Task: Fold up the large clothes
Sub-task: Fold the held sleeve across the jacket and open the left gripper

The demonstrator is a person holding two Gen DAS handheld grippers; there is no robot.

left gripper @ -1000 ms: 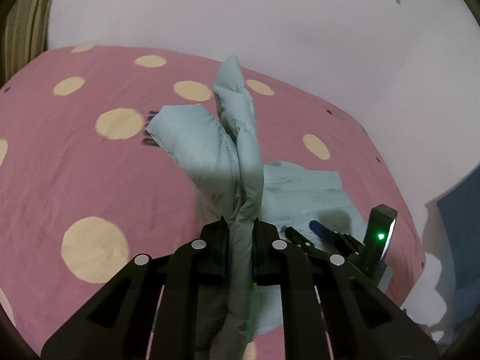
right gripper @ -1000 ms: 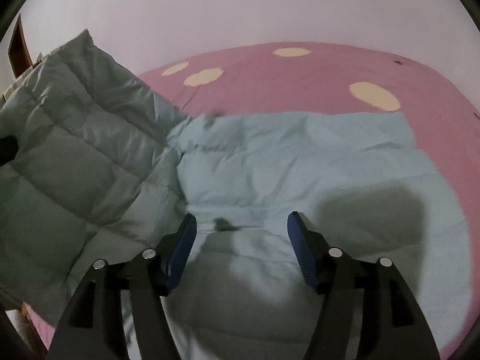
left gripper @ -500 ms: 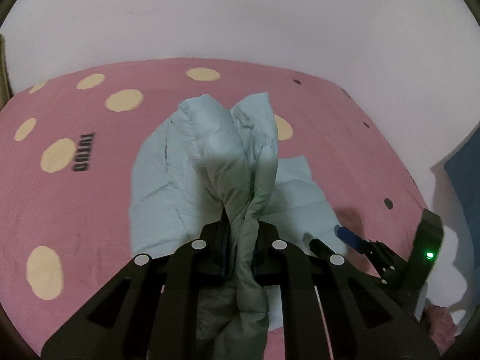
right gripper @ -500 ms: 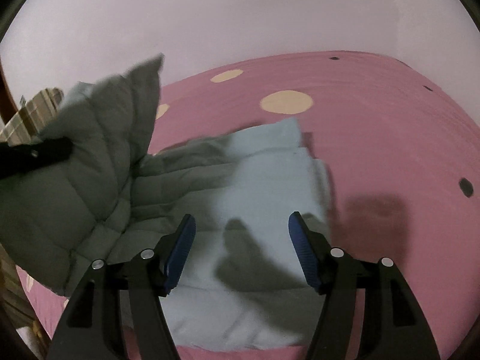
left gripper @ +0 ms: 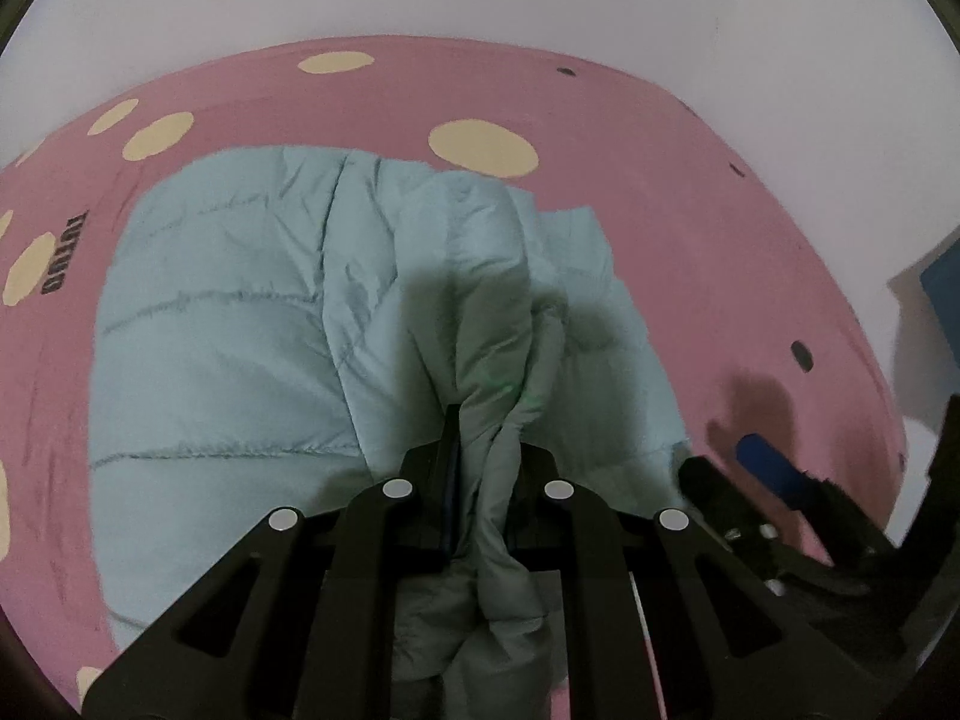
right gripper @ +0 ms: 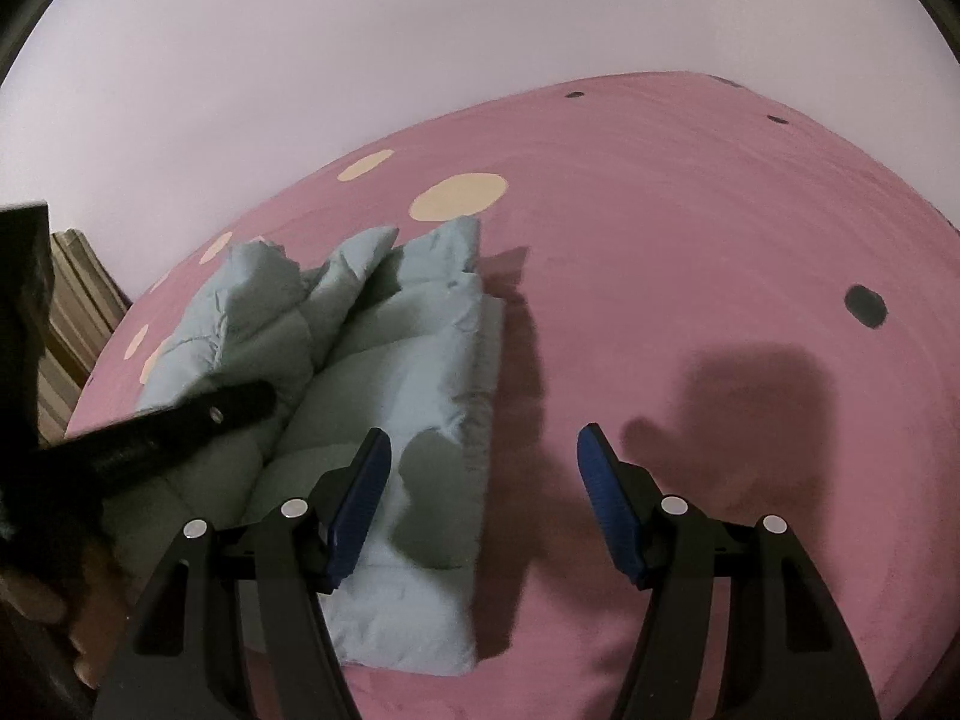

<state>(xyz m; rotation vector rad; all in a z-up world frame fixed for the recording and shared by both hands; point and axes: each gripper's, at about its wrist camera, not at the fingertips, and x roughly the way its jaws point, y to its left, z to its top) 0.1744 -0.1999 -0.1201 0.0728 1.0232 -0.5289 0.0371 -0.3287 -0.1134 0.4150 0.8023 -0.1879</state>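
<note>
- Left tool (left gripper: pixel 489 450) was clamped on a bunched fold of the pale blue jacket (left gripper: pixel 240 324), mid-frame on the pink bed (left gripper: pixel 690 192).
- Right tool (right gripper: pixel 480 504) stood wide and empty, lower centre.
- Risk: puffy fabric slipping out, so the fold lands crooked.

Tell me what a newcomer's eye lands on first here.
A pale blue quilted jacket lies heaped on a pink bedspread with cream dots. The left gripper pinches a bunched fold of it at the near edge, while the right gripper hovers open beside it.
</note>
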